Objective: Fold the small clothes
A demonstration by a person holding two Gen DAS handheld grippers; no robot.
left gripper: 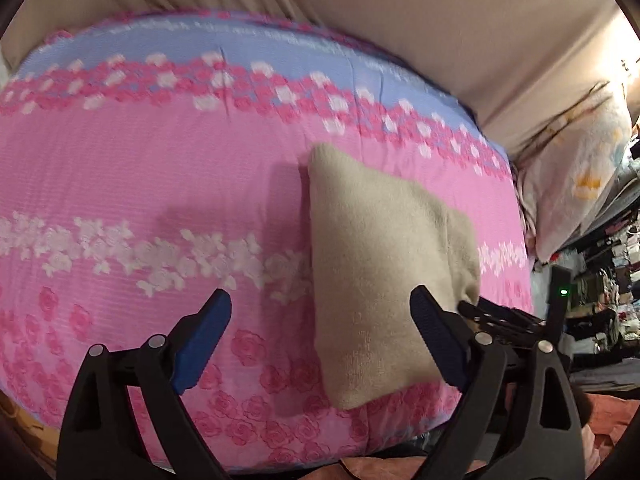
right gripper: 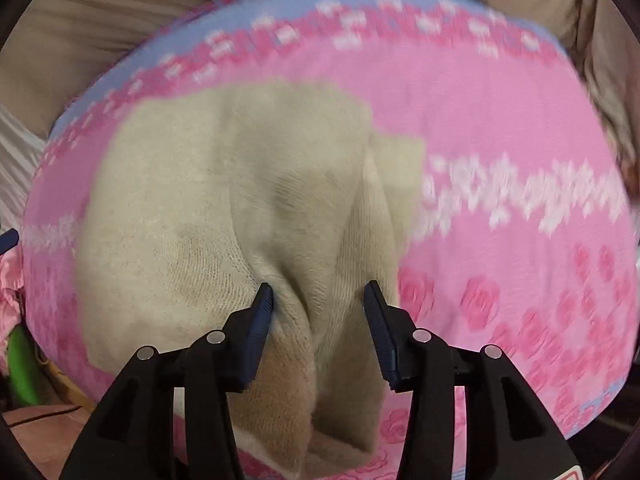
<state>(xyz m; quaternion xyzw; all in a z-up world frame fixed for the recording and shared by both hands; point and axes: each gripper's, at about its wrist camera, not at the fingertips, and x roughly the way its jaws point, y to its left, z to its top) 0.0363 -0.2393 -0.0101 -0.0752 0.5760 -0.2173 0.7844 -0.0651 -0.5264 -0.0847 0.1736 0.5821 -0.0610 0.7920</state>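
Beige knit garment [right gripper: 224, 200] bunched betw. right tool [right gripper: 318, 300] fingers, maybe gripped.

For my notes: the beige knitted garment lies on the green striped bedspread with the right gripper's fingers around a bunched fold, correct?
Not quite: the bedspread is pink and floral, as the right wrist view shows. The beige knitted garment does lie on it, the right gripper around a fold.

The garment [left gripper: 380, 264] lies on the bed cover [left gripper: 160, 184]. The left tool [left gripper: 320, 312] sits before it. The right tool [right gripper: 318, 294] straddles a bunched fold.
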